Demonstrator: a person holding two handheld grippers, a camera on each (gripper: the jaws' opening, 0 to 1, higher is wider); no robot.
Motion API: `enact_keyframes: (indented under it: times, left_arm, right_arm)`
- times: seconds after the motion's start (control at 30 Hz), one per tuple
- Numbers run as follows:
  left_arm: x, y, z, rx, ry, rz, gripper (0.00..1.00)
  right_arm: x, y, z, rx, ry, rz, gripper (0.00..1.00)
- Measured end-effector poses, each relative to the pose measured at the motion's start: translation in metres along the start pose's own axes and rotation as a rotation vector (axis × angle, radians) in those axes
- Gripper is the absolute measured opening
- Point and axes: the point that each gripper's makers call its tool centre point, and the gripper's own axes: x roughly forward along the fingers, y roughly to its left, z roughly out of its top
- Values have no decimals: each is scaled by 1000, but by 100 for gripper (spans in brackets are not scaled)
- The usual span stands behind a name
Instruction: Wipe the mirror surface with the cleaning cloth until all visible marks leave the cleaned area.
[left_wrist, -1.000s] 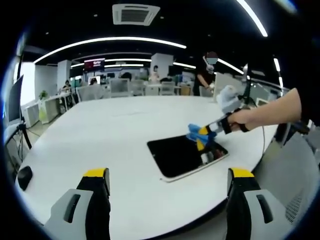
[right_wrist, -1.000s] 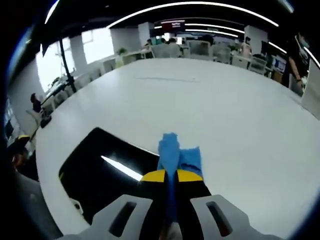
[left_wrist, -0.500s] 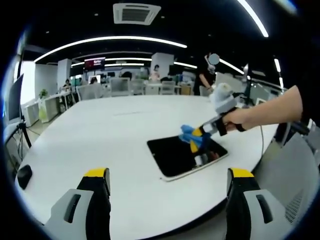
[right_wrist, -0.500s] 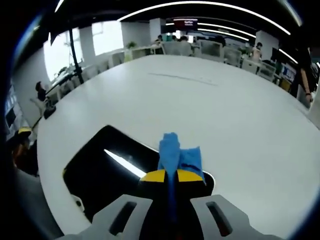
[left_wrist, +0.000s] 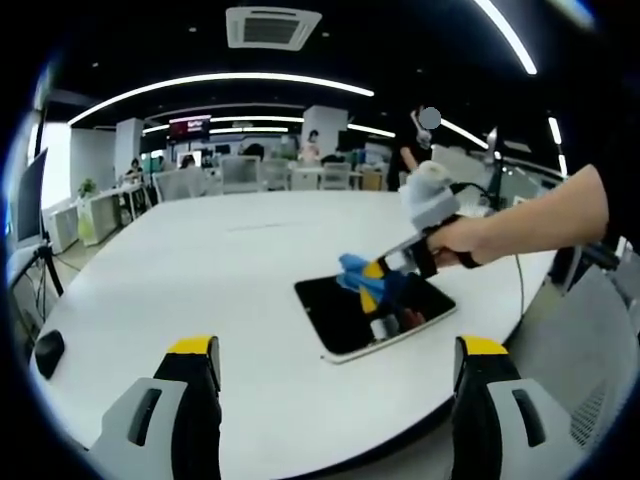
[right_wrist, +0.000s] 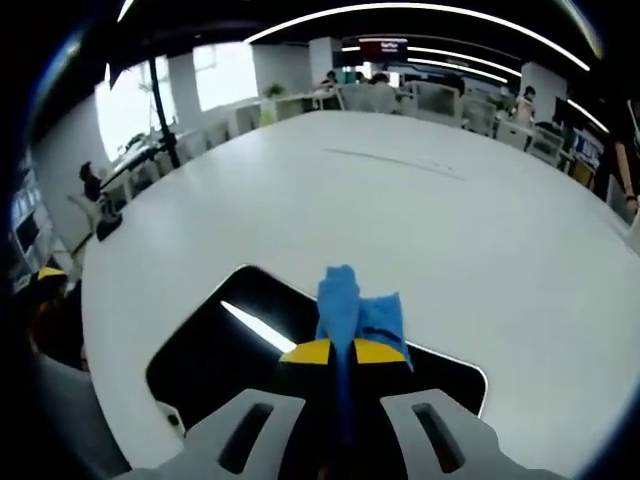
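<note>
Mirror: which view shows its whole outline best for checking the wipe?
The left gripper view. There the mirror lies complete on the white table, all edges visible, with the blue cloth over it. The right gripper view shows the mirror closer, partly hidden behind that gripper's own fingers.

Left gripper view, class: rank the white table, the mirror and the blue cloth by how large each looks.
1. White table, by far the largest.
2. Mirror, lying flat on it.
3. Blue cloth, held in the right claw, smallest.
</note>
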Motion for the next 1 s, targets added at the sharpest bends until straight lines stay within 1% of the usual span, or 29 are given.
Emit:
enact_keyframes:
  times: [0.2,0.43,0.6,0.73,0.87,0.93,1.0]
  left_arm:
    - [0,1,0,0,-2,0,97]
    - [0,2,1,-3,-7,6,97]
    - [0,2,1,-2,-3,4,97]
    - [0,1,0,-1,0,3,97]
    - [0,0,0,-1,6,-2,98]
    - [0,0,-2,9,20,-6,98]
    - [0,0,-2,9,17,-4,98]
  right_arm:
    - [9,8,5,2,3,14,1]
    - [20,23,12,-14,0,34,1]
    - [21,39,15,-24,-4,53,1]
    - [24,47,18,-2,-7,71,1]
    - [27,55,20,-3,-9,83,1]
    - [29,59,22,-6,-9,89,1]
    - [29,64,22,-9,-10,95,1]
